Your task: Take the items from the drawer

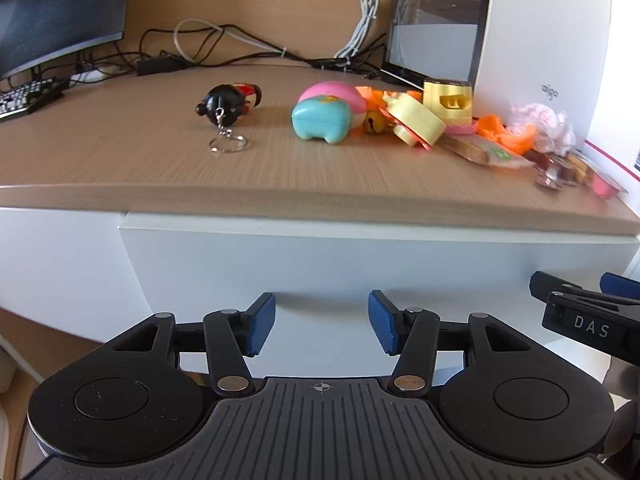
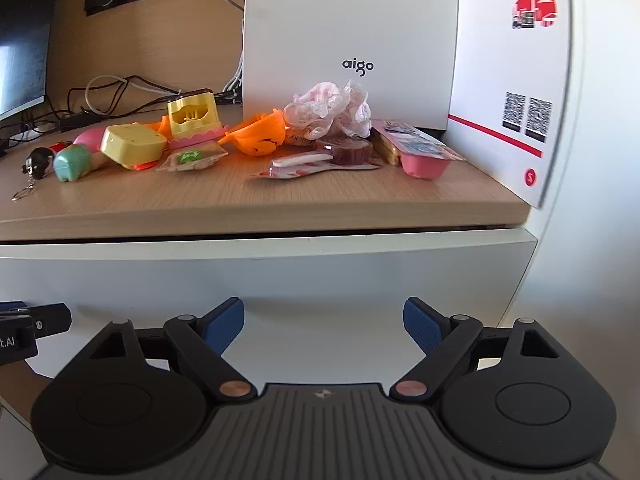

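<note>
Hovering low before the white drawer front [image 1: 320, 264], left gripper [image 1: 322, 322] spread wide with nothing between its blue pads [image 1: 260, 322], level with the drawer face. Beside it, right gripper [image 2: 324, 326] likewise splayed apart and empty, blue fingertips [image 2: 420, 326] aimed at the same white panel. Drawer itself pushed in or nearly so, only a thin dark gap under the wooden desktop [image 2: 240, 204]; contents not visible. Up on the desktop, a jumble of small items: nearest the edge in the right wrist view, a pink snack tray [image 2: 424, 162] with a printed film lid and a flat clear packet [image 2: 304, 164] with red markings, touching a dark round jelly cup [image 2: 344, 150]. Just left, a small packet with a green label [image 2: 192, 158], then a pale yellow block toy [image 2: 132, 146] leaning on a pink-and-teal squishy toy [image 1: 330, 110]. Apart from the heap to the left, a black-and-red doll keychain [image 1: 230, 104] lying on its side, ring [image 1: 227, 145] toward the edge. Behind the heap, an orange plastic shell [image 2: 258, 136], a yellow house-shaped toy [image 2: 193, 114] on a pink base, and a crumpled pink-white wrapper [image 2: 330, 110]. Farther back, a white "aigo" box [image 2: 352, 40] standing upright, a white parcel with QR codes [image 2: 516, 80] to its right, tangled cables [image 1: 208, 50], a keyboard [image 1: 28, 96] and a dark monitor [image 1: 56, 8] at far left.
</note>
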`<state>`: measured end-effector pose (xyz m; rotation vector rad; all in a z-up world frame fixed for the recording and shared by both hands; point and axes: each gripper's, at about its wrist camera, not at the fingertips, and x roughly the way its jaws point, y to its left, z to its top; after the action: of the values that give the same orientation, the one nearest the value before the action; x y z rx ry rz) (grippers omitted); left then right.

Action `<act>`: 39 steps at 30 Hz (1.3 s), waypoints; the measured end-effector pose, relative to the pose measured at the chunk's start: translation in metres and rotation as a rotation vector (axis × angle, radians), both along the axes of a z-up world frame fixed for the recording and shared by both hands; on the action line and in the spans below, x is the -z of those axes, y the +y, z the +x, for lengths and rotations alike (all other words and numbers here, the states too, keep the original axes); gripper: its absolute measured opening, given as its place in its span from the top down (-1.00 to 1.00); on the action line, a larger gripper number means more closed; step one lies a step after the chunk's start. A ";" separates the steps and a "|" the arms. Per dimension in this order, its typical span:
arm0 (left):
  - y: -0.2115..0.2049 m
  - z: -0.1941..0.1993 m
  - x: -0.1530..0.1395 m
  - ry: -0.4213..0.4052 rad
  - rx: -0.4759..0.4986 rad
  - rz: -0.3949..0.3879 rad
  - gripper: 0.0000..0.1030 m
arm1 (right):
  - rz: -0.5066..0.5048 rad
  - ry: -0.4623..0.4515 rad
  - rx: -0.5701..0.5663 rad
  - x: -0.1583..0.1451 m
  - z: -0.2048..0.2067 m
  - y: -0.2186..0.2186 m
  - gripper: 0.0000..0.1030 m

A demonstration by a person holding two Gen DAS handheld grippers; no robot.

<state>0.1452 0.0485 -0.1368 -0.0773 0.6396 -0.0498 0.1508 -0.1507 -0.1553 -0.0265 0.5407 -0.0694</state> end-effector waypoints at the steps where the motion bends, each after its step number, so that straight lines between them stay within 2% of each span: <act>1: 0.000 0.003 0.000 0.002 0.001 -0.001 -0.09 | 0.000 0.001 0.004 0.000 0.004 0.001 -0.69; 4: 0.000 0.011 -0.001 0.027 0.006 -0.006 -0.20 | 0.001 0.007 0.013 0.000 0.013 0.002 -0.73; 6: -0.003 0.013 -0.001 0.038 0.024 -0.005 -0.43 | 0.000 0.012 0.003 0.002 0.015 0.003 -0.80; 9: -0.005 0.016 -0.003 0.054 0.032 -0.002 -0.56 | -0.012 0.012 0.000 0.003 0.015 0.004 -0.83; 13: -0.006 0.015 -0.004 0.059 0.033 0.016 -0.56 | 0.006 0.023 -0.008 0.004 0.015 0.001 -0.83; 15: -0.006 0.013 -0.006 0.063 0.035 0.028 -0.47 | 0.020 0.035 -0.005 0.002 0.016 -0.001 -0.83; 20: -0.002 -0.010 -0.015 0.111 0.041 0.005 -0.47 | 0.051 0.090 -0.032 -0.013 -0.002 -0.008 -0.83; 24: 0.007 -0.044 -0.041 0.149 0.029 -0.028 -0.47 | 0.077 0.165 -0.043 -0.041 -0.034 -0.010 -0.83; 28: 0.003 -0.084 -0.077 0.162 0.038 -0.004 -0.47 | 0.058 0.207 -0.071 -0.075 -0.073 -0.007 -0.83; 34: -0.001 -0.132 -0.122 0.147 0.021 0.061 -0.47 | -0.005 0.188 -0.141 -0.117 -0.126 -0.007 -0.83; 39: -0.008 -0.144 -0.141 0.112 -0.018 0.065 -0.47 | 0.011 0.162 -0.166 -0.135 -0.135 -0.015 -0.83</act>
<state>0.0010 0.0403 0.0046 -0.0229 0.7517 -0.0070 0.0159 -0.1655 -0.0199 -0.0661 0.6983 0.0986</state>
